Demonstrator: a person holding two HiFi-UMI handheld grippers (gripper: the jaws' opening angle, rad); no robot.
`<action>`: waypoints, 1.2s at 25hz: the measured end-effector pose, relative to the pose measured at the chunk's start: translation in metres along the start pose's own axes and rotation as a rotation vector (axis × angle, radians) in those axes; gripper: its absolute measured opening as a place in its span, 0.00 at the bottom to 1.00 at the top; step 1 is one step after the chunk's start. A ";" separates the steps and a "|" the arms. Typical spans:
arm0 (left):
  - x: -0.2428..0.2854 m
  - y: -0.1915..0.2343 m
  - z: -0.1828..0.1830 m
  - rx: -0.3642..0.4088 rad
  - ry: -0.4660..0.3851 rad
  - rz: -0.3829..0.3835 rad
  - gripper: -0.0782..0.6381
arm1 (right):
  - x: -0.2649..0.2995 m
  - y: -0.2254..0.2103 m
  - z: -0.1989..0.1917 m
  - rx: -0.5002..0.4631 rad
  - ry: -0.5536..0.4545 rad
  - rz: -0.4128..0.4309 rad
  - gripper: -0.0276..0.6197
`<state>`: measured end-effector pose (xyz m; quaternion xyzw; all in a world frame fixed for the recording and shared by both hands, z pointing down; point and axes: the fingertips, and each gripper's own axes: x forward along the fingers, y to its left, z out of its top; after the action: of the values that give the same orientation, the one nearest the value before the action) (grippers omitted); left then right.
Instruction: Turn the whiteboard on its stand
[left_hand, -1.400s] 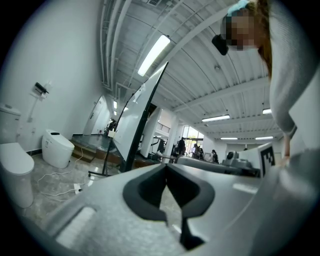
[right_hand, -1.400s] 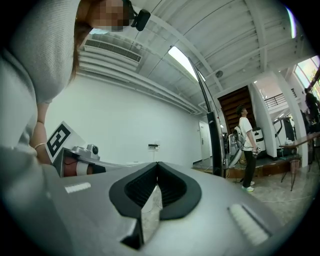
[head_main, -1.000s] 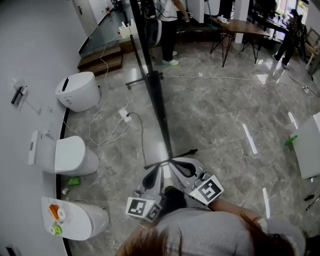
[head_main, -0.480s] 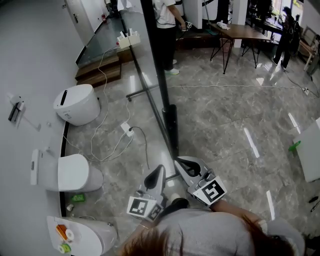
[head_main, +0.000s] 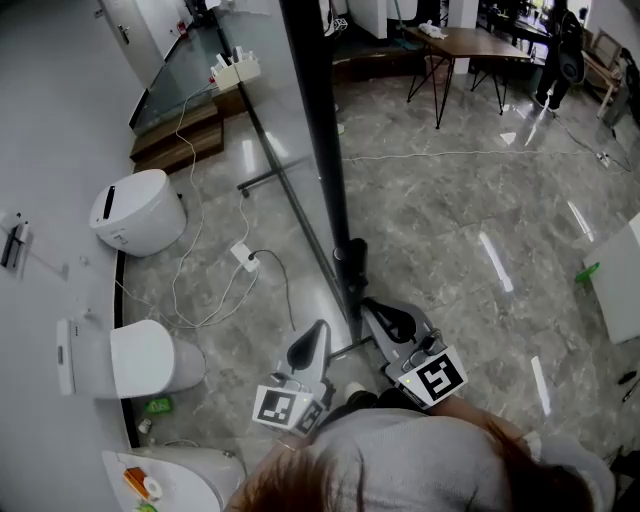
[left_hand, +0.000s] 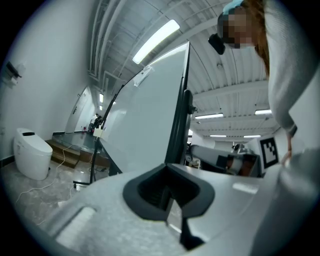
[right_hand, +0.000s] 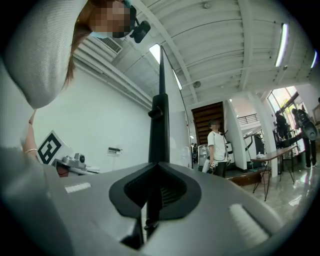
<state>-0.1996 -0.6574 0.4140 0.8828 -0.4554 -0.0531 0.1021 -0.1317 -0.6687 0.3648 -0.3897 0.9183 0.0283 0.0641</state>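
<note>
The left gripper (left_hand: 172, 202) had its jaws drawn together with nothing between them, the whiteboard (left_hand: 145, 125) standing just beyond at 12 o'clock, its dark edge frame rising straight above the tips. The right gripper (right_hand: 150, 202) also had its jaws together, and the dark post (right_hand: 159, 125) of the stand rose right behind them at 12 o'clock; whether the tips touched it could not be told. In the head view both grippers pointed up the picture from 6 o'clock, one on each side of the board, which showed edge-on as a dark line running from the centre to 12 o'clock. The stand's foot bar (head_main: 268, 181) reached across the marble floor (head_main: 450, 220) toward 10 o'clock. Close beside it lay a white power strip (head_main: 243, 255) and a looping white cable (head_main: 195, 290). Along the wall from 9 to 7 o'clock sat three white toilets (head_main: 135, 210). A wooden step (head_main: 175, 135) lay at 11 o'clock and a wooden table (head_main: 465, 42) at 1 o'clock. In the right gripper view a person in a white shirt (right_hand: 218, 147) stood beyond the board at 3 o'clock.
</note>
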 end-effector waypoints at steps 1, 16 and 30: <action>0.002 0.003 0.000 -0.003 0.000 0.003 0.11 | 0.001 -0.004 -0.001 0.000 0.007 -0.009 0.05; 0.020 0.022 0.020 0.001 -0.041 0.103 0.11 | 0.007 -0.007 0.006 0.011 0.033 0.102 0.05; 0.014 0.027 0.006 -0.032 0.008 0.152 0.11 | 0.078 -0.007 0.016 -0.007 0.058 0.056 0.58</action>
<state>-0.2143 -0.6845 0.4148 0.8441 -0.5199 -0.0488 0.1220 -0.1785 -0.7277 0.3382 -0.3649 0.9301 0.0219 0.0353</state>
